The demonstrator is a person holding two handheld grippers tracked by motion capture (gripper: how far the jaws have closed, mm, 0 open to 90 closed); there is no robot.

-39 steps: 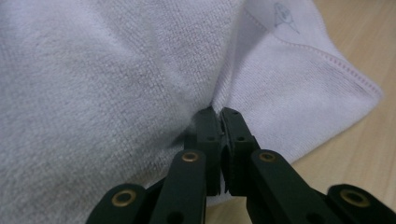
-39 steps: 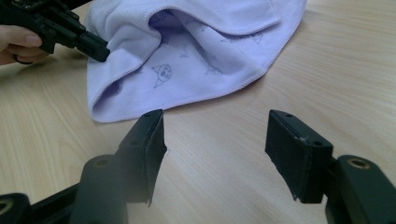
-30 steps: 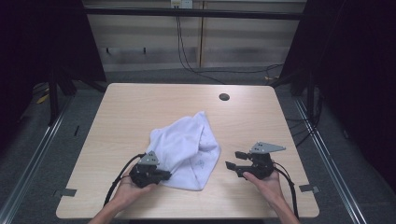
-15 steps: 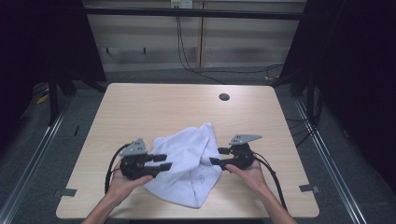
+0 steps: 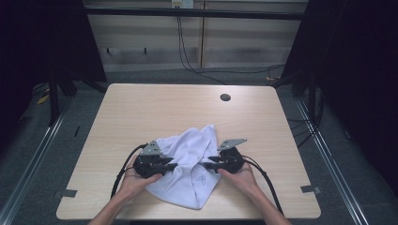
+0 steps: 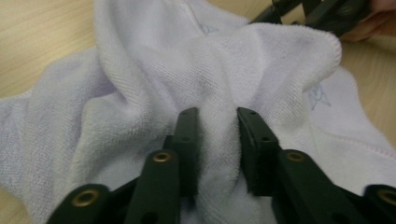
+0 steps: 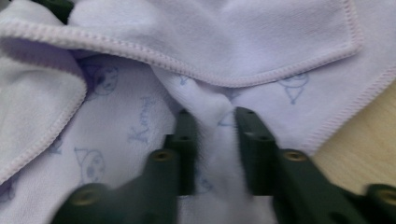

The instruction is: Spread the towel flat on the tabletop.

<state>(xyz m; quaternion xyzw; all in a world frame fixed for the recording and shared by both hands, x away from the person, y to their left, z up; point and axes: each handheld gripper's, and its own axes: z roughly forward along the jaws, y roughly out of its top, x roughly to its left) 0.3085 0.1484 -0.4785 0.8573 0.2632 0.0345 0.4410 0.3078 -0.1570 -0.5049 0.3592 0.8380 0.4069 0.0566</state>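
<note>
1. A white towel (image 5: 190, 164) lies bunched on the near half of the tabletop (image 5: 141, 112), between the person's two hands. One corner reaches toward the near edge, another toward the middle of the tabletop.
2. The left tool (image 5: 171, 166) comes at the towel from its left side. In the left gripper view its jaws have a raised ridge of terry cloth (image 6: 217, 140) between them, and they have just been closing onto it – the pads press the fold on both sides.
3. The right tool (image 5: 205, 165) comes in from the towel's right side, facing the left one across the cloth. In the right gripper view a pinched-up fold (image 7: 212, 135) sits between its jaws, just below a stitched hem (image 7: 187, 65); these jaws too have just been closing, and they are clamped on the fold.
4. The two tools stand near each other, tips apart, with the towel's middle hump between them.
5. Faint blue printed figures show on the towel – one near the right tool.
6. A small dark round hole (image 5: 225, 97) sits in the far part of the tabletop, well apart from the towel.
</note>
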